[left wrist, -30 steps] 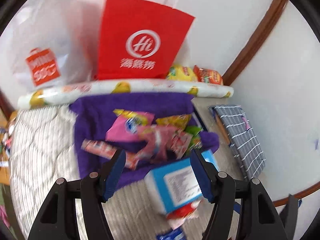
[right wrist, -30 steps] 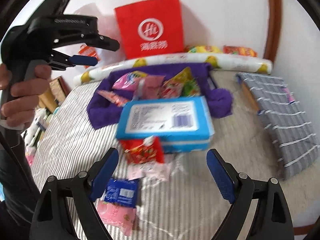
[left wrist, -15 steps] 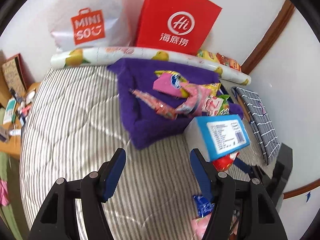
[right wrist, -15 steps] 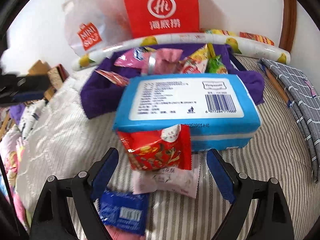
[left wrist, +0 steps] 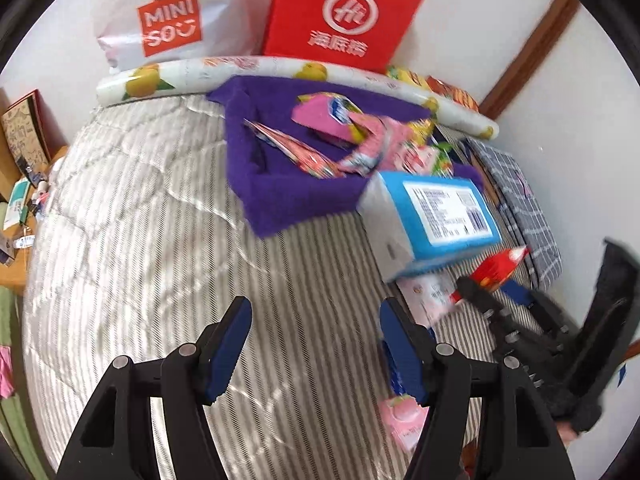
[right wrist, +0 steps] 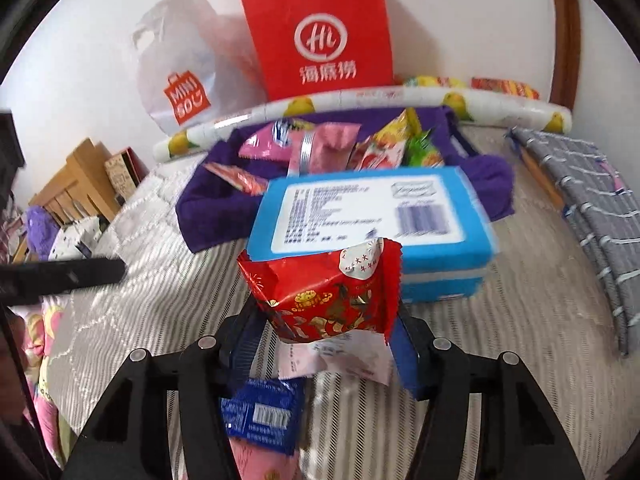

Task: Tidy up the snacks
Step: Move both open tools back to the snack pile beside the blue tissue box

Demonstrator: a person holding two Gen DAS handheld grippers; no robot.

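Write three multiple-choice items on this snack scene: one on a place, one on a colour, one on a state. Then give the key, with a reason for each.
1. Where do most of the snack packets lie?
A. on the purple towel
B. inside the red bag
C. on the grey checked cloth

2. What colour is the big box?
A. green
B. blue
C. yellow

3. What is between the left gripper's fingers?
A. a red packet
B. the box
C. nothing

Key: 1 A, the snack packets are heaped on the purple towel. 2 B, the box is blue with a white label. 3 C, the left gripper hangs open over bare bedding.
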